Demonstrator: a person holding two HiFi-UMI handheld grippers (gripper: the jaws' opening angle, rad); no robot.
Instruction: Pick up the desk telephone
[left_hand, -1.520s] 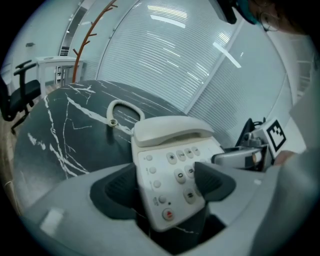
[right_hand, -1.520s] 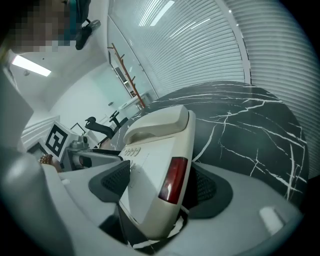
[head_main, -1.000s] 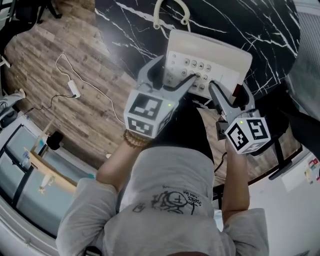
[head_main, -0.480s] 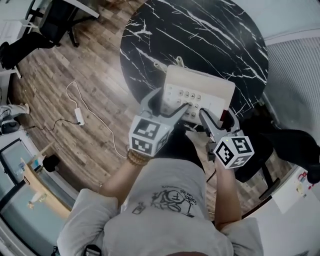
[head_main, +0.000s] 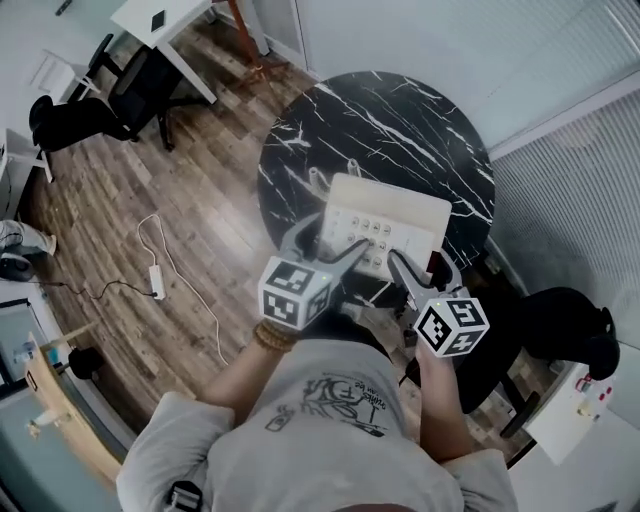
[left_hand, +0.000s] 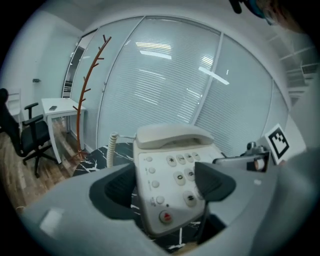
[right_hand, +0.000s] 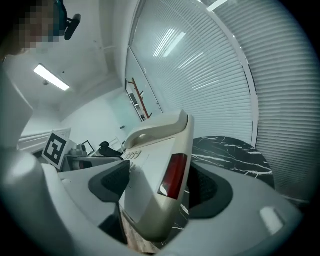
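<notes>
The beige desk telephone (head_main: 385, 215) hangs above the round black marble table (head_main: 400, 110), held from its near edge by both grippers. My left gripper (head_main: 335, 240) is shut on its front left corner; in the left gripper view the telephone's keypad (left_hand: 172, 175) sits between the dark pads (left_hand: 117, 187), with the handset (left_hand: 172, 135) resting on top and the coiled cord (left_hand: 112, 147) dangling at the left. My right gripper (head_main: 420, 265) is shut on the right side. In the right gripper view the telephone (right_hand: 150, 170) is seen edge-on with a red panel (right_hand: 172, 175) facing me.
A white desk (head_main: 165, 20) and a black office chair (head_main: 100, 110) stand at the far left on the wood floor. A white power cable (head_main: 155, 285) lies on the floor. Another dark chair (head_main: 560, 320) is at the right. A coat stand (left_hand: 92, 85) and window blinds lie beyond the table.
Both grippers have risen together with the telephone between them. The table and floor now look smaller and farther below, and more of the room shows.
</notes>
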